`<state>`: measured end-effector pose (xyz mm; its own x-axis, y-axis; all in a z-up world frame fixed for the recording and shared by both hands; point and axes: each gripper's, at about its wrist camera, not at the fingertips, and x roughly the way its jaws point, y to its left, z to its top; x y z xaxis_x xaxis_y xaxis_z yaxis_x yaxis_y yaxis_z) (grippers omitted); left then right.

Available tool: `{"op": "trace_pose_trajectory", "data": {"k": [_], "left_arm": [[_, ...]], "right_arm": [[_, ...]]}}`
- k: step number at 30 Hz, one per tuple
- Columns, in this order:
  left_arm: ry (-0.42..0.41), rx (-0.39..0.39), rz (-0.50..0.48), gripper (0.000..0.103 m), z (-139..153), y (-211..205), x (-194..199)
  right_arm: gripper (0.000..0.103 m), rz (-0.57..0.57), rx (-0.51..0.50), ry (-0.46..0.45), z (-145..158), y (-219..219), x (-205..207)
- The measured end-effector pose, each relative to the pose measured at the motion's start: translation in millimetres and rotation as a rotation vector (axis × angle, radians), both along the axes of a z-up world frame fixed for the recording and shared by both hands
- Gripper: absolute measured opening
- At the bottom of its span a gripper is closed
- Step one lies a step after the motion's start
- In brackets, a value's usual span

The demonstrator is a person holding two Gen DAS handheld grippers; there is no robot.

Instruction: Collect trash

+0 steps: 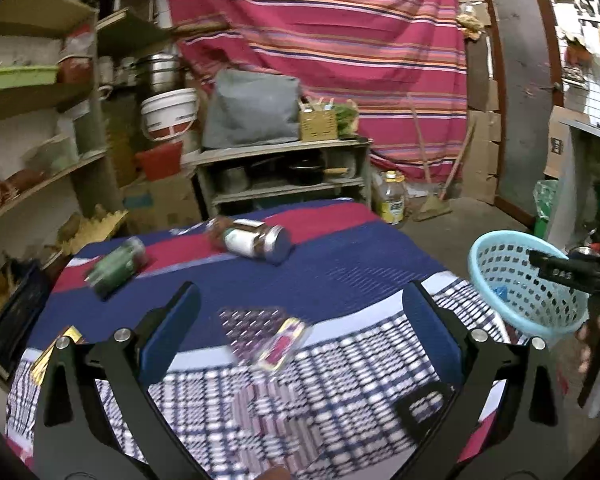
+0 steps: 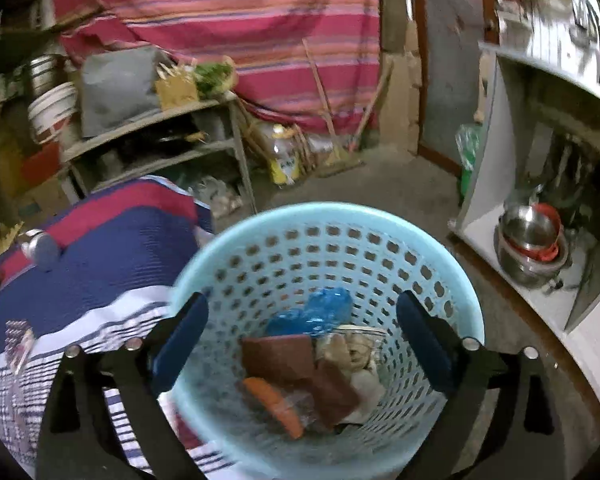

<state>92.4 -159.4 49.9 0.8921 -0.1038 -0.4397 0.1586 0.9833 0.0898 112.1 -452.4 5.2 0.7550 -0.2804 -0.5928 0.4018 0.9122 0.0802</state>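
Note:
A light blue perforated basket (image 2: 324, 240) sits just off the table's right edge and holds several wrappers: blue plastic (image 2: 312, 312), brown packets (image 2: 284, 356), an orange piece (image 2: 272, 400). It also shows in the left wrist view (image 1: 500, 256). My right gripper (image 2: 300, 332) is open over the basket's mouth, empty. My left gripper (image 1: 300, 320) is open above the checked tablecloth (image 1: 340, 380), with a blister pack and a pink-yellow wrapper (image 1: 280, 344) lying between its fingers. A green can (image 1: 116, 266) and a jar with a metal lid (image 1: 256, 240) lie on their sides farther back.
A yellow packet (image 1: 56, 348) lies at the table's left edge. A grey shelf unit (image 1: 284, 172) with pans stands behind the table. An oil bottle (image 1: 392, 200) and a broom (image 1: 432, 200) are on the floor. A white cabinet with steel bowls (image 2: 532, 240) stands at the right.

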Motion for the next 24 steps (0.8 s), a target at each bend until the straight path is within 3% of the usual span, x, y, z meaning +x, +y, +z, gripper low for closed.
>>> {"op": "trace_pose_trajectory", "data": {"k": [7, 13, 24], "left_arm": [[0.011, 0.004, 0.079, 0.098, -9.5, 38.3, -27.2], [0.012, 0.005, 0.121, 0.098, -16.5, 67.9, -45.1], [0.036, -0.013, 0.172, 0.098, -34.5, 104.8, -58.6]], "right_arm": [[0.098, 0.174, -0.031, -0.095, 23.4, 99.7, -37.2], [0.098, 0.3, -0.063, -0.123, 19.8, 174.4, -62.7], [0.098, 0.355, -0.038, -0.108, -8.3, 219.3, -86.2]]}}
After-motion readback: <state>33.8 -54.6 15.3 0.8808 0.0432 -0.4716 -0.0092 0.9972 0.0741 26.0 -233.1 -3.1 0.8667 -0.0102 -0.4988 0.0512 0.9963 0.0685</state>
